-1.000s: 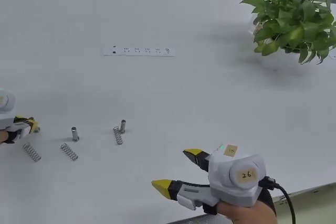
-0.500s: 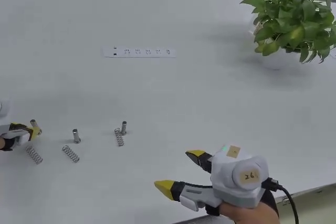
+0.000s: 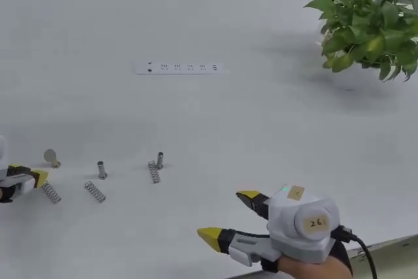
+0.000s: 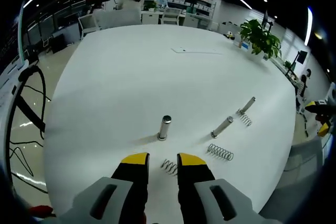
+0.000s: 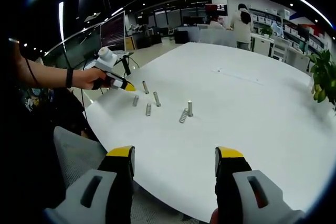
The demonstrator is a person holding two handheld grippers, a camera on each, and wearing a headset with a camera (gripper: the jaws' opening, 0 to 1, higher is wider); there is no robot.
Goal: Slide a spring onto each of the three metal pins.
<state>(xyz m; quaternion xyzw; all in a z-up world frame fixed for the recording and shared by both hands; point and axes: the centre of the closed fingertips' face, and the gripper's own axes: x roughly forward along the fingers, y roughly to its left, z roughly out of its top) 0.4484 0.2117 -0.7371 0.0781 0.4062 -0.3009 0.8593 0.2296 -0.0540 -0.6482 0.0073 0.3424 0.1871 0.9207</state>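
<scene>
Your left gripper (image 4: 163,157), jaws narrowly parted and gripping nothing, has a spring (image 4: 169,166) lying on the table (image 4: 115,87) just off its tips with an upright pin (image 4: 165,127) just beyond, while your right gripper (image 3: 228,214), labelled "26", has its jaws spread wide, well apart from both.

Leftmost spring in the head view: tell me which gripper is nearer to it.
Left. The left gripper is right beside the spring, jaws just short of it. The right gripper is far off, near the front edge of the table.
</scene>
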